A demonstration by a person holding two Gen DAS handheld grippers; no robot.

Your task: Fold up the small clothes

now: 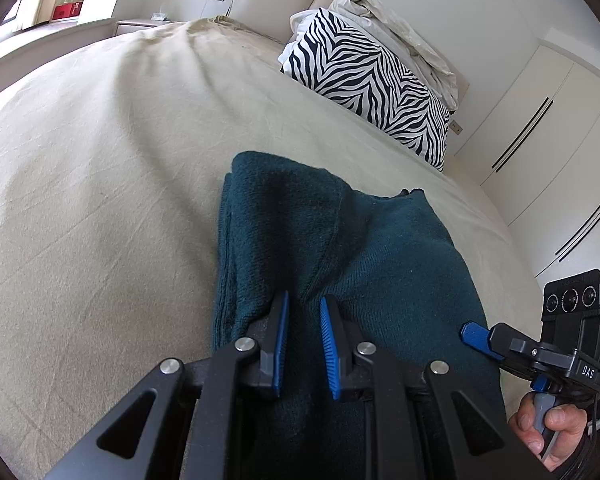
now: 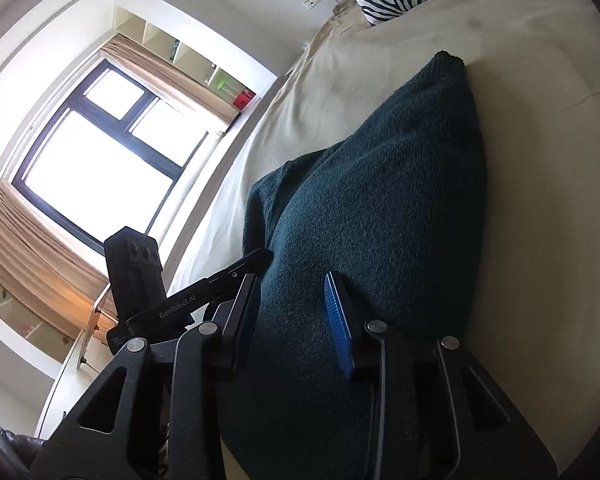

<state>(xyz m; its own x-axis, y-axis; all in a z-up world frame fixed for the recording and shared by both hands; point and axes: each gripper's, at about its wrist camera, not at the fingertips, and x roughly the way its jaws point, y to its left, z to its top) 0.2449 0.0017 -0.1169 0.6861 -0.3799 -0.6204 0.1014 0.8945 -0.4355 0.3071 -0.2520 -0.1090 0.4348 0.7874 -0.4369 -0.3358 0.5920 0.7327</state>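
A dark teal knitted garment (image 1: pixel 332 240) lies folded in layers on the beige bed (image 1: pixel 100 200). My left gripper (image 1: pixel 304 308) sits over its near edge with the blue pads slightly apart and a ridge of the fabric between them. My right gripper (image 2: pixel 296 292) has its jaws spread wide around a thick fold of the same garment (image 2: pixel 380 208), which fills the gap between the pads. The right gripper also shows at the right edge of the left wrist view (image 1: pixel 476 334), held by a hand, at the garment's right side.
A zebra-print pillow (image 1: pixel 372 80) and crumpled white bedding (image 1: pixel 400 28) lie at the head of the bed. White wardrobe doors (image 1: pixel 540 120) stand to the right. A bright window (image 2: pixel 100 152) with curtains is on the far side.
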